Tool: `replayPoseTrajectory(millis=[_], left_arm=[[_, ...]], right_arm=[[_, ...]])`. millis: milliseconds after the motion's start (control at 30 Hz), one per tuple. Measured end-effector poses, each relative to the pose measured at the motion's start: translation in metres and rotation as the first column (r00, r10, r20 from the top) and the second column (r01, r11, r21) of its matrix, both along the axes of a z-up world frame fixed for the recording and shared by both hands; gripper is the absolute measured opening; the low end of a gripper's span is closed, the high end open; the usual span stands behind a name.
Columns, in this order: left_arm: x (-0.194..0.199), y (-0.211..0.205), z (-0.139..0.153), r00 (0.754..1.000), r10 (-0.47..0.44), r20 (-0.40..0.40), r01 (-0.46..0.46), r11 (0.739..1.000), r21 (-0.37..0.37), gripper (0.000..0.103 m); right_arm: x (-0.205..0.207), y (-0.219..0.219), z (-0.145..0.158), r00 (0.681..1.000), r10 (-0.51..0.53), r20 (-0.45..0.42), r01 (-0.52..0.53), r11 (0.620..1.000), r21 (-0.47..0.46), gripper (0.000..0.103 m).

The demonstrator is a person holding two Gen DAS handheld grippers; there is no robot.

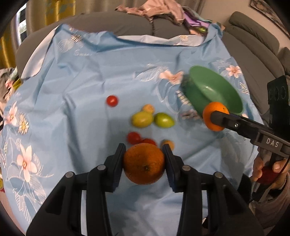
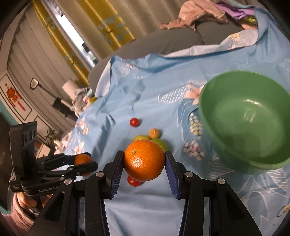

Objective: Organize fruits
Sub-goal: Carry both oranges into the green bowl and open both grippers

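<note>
My left gripper (image 1: 144, 150) is shut on a dark orange (image 1: 144, 163) and holds it above the blue floral cloth (image 1: 81, 101). My right gripper (image 2: 144, 156) is shut on a brighter orange (image 2: 144, 160), lifted beside the green bowl (image 2: 253, 118). In the left wrist view the right gripper (image 1: 216, 116) shows with its orange (image 1: 213, 118) in front of the tilted-looking bowl (image 1: 213, 89). On the cloth lie two green fruits (image 1: 142, 118), red tomatoes (image 1: 112, 100) and small orange-yellow fruits (image 1: 148, 108). The left gripper (image 2: 85, 164) appears at the left of the right wrist view.
The cloth covers a grey sofa (image 1: 126, 23) with a heap of clothes (image 1: 163, 9) at its back. Yellow curtains (image 2: 59, 36) and a floor lamp (image 2: 68, 87) stand to the left. A hand (image 1: 261, 168) grips the right tool's handle.
</note>
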State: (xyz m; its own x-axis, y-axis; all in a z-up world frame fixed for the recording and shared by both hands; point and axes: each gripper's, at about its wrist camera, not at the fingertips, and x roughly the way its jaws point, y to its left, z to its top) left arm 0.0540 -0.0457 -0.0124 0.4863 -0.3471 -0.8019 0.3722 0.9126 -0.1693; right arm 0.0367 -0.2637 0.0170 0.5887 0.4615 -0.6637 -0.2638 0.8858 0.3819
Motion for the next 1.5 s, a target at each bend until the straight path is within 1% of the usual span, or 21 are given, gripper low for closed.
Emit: replayPoseTrajectory(millis=[167,300,500,633,767,933,1033,1133,1233,1300,1400,1467,1500], left_arm=[[0.005,-0.029,0.013,0.999,-0.048,0.024,0.048,0.999,-0.010,0.041],[0.011,-0.061,0.023,0.994,-0.103,0.044,0.104,0.994,-0.020,0.041],[0.022,-0.108,0.032,0.979,-0.193,0.068,0.194,0.981,-0.016,0.042],[0.031,-0.141,0.033,0.965,-0.253,0.074,0.254,0.967,-0.006,0.042],[0.040,-0.166,0.032,0.956,-0.287,0.066,0.289,0.957,-0.013,0.042],[0.052,-0.194,0.026,0.943,-0.331,0.036,0.332,0.942,-0.047,0.042],[0.057,-0.203,0.019,0.940,-0.340,0.025,0.341,0.940,-0.030,0.042],[0.064,-0.208,0.008,0.944,-0.329,0.005,0.329,0.944,-0.003,0.042],[0.068,-0.208,-0.003,0.950,-0.311,-0.017,0.312,0.950,0.023,0.042],[0.068,-0.206,-0.006,0.951,-0.308,-0.024,0.308,0.951,0.023,0.042],[0.068,-0.204,-0.007,0.952,-0.307,-0.024,0.307,0.952,0.016,0.043],[0.066,-0.203,-0.006,0.952,-0.305,-0.019,0.306,0.952,0.017,0.045],[0.066,-0.202,-0.005,0.952,-0.305,-0.017,0.305,0.952,0.017,0.050]], right_arm=[[-0.007,-0.024,0.012,0.998,-0.048,0.041,0.048,0.999,0.007,0.047],[-0.011,-0.046,0.019,0.993,-0.097,0.067,0.095,0.995,0.024,0.047],[-0.015,-0.080,0.025,0.979,-0.180,0.099,0.178,0.984,0.022,0.047],[-0.019,-0.104,0.025,0.966,-0.234,0.110,0.233,0.972,0.024,0.047],[-0.021,-0.125,0.022,0.951,-0.288,0.109,0.289,0.957,0.009,0.047],[-0.021,-0.142,0.018,0.939,-0.328,0.100,0.332,0.943,-0.017,0.047],[-0.017,-0.146,0.013,0.936,-0.340,0.087,0.344,0.938,-0.035,0.047],[-0.013,-0.144,0.010,0.940,-0.332,0.081,0.336,0.940,-0.052,0.047],[-0.008,-0.136,0.011,0.943,-0.320,0.089,0.328,0.940,-0.099,0.047],[-0.006,-0.131,0.011,0.947,-0.309,0.089,0.318,0.940,-0.122,0.047],[-0.003,-0.127,0.006,0.952,-0.297,0.069,0.304,0.943,-0.131,0.047],[-0.004,-0.126,0.004,0.951,-0.303,0.065,0.309,0.940,-0.142,0.047],[-0.004,-0.126,0.005,0.950,-0.304,0.068,0.310,0.940,-0.142,0.047]])
